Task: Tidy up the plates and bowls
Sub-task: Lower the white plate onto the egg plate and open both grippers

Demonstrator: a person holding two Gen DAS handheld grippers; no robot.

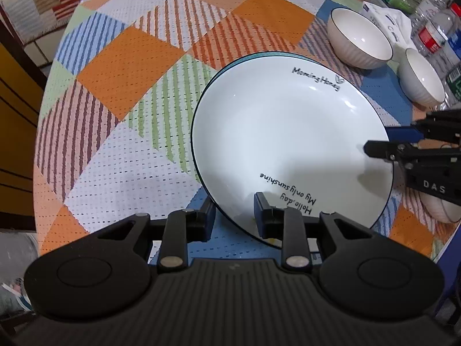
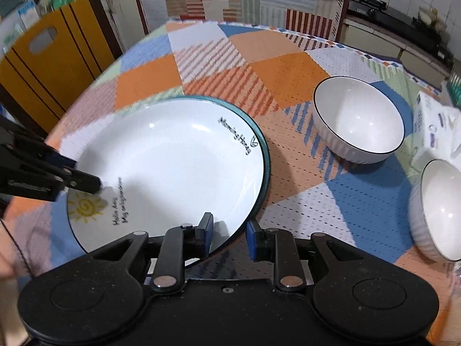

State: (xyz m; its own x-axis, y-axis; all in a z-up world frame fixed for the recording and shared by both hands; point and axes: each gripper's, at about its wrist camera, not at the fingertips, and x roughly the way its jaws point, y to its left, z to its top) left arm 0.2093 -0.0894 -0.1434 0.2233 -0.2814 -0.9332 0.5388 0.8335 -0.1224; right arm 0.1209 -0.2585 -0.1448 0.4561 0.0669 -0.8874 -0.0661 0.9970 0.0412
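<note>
Both tools straddle white plate (image 1: 288,132) rim: left tool (image 1: 234,213), right tool (image 2: 229,235).

Two close wrist views from opposite rims of one white plate (image 1: 288,144) (image 2: 173,167); shared patchwork table (image 1: 129,101) (image 2: 288,72)

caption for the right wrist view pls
Both grippers' jaws straddle opposite rims of a white printed plate beside two white bowls.

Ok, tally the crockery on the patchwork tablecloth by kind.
Plates: 2, a white lettered ceramic plate stacked on a teal-rimmed plate
Bowls: 3, white ribbed ceramic bowls, with one partly hidden bowl that shows only in the left wrist view
Total: 5
</note>
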